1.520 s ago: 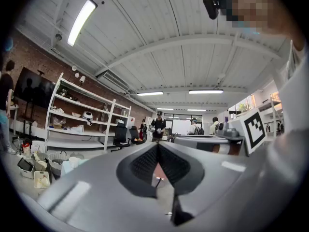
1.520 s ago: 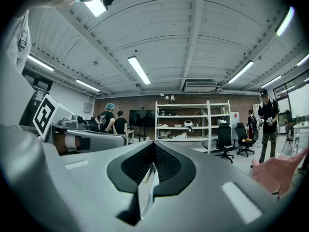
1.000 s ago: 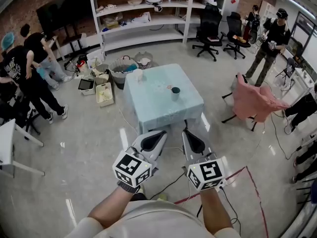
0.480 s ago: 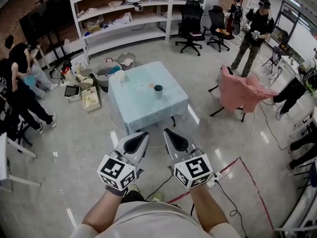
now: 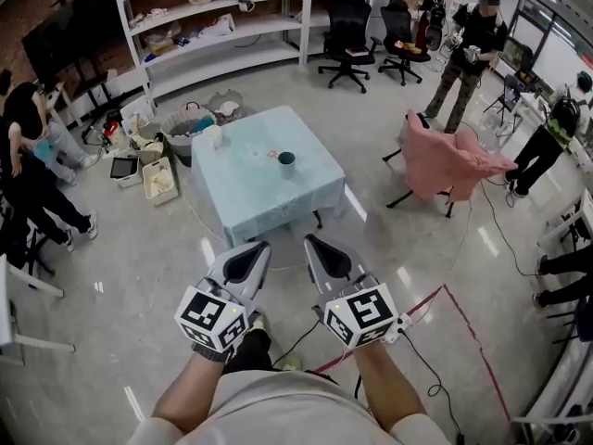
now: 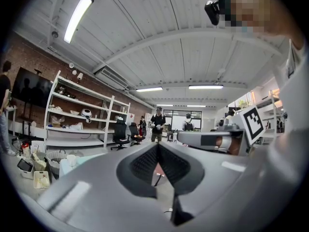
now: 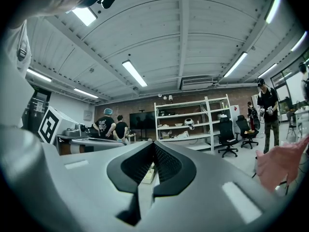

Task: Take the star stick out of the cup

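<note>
A dark cup (image 5: 286, 160) stands near the right side of a small table with a light blue cloth (image 5: 250, 188), far ahead of me on the floor. The star stick is too small to make out from here. A white cup (image 5: 212, 135) stands at the table's far left corner. My left gripper (image 5: 258, 247) and right gripper (image 5: 311, 242) are held side by side close to my body, well short of the table. Both are shut with nothing between the jaws. In the left gripper view the left gripper (image 6: 158, 147) points level across the room, as does the right gripper (image 7: 153, 145) in its own view.
A chair draped in pink cloth (image 5: 447, 163) stands right of the table. Baskets and boxes (image 5: 173, 130) lie on the floor at its left. White shelves (image 5: 213, 26) and office chairs (image 5: 348, 33) line the back. Several people stand around. Red tape (image 5: 463, 327) and cables cross the floor.
The head view has swung, so the table and cup now sit further left in the picture. Both grippers stay shut, side by side, and have drifted left with my arms.
</note>
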